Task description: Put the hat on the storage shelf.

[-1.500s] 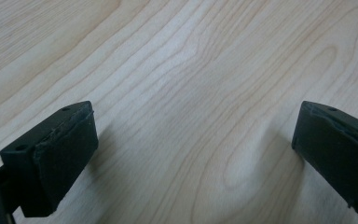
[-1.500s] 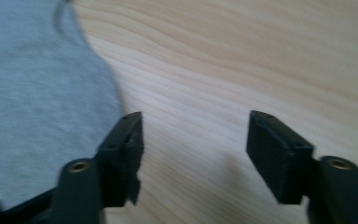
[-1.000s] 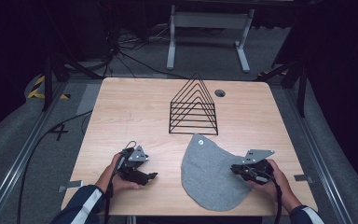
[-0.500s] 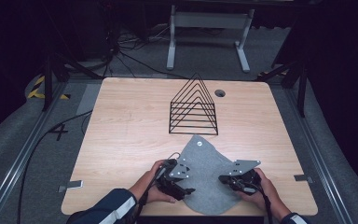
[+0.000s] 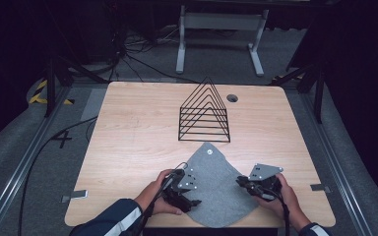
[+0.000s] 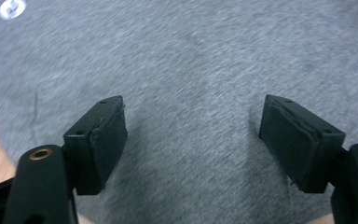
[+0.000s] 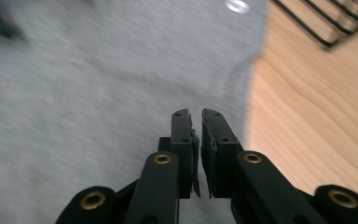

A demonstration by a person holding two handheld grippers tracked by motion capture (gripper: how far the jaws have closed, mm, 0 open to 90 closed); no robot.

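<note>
Grey felt piece [image 5: 216,189], rounded, with a pale metal stud [image 5: 208,152] at its far tip, lying flat at the near edge of the wooden surface [image 5: 138,128], between the two hands. The left tool [image 6: 191,126] hovers over the felt's left part, released: its jaws have just been opening, its pads stand well apart, and there is felt beneath them but nothing pinched. The right tool [image 7: 196,116] is at the felt's right margin, clenched, with the pads almost meeting. No fold of felt can be seen between them, so a hold on the cloth cannot be confirmed.

Judged from this, the work on the felt is at an early stage. Both tools have been brought to the piece, but it is neither lifted nor folded, and a firm grasp on the left side is not yet made.

A black wire rack [image 5: 204,120] of nested triangles stands beyond the felt, apart from it, with a round cable hole [image 5: 232,98] in the surface farther off. The room is dark, with grey carpet, loose cables [image 5: 128,59] and a pale metal stand [image 5: 219,22] at the far side.
</note>
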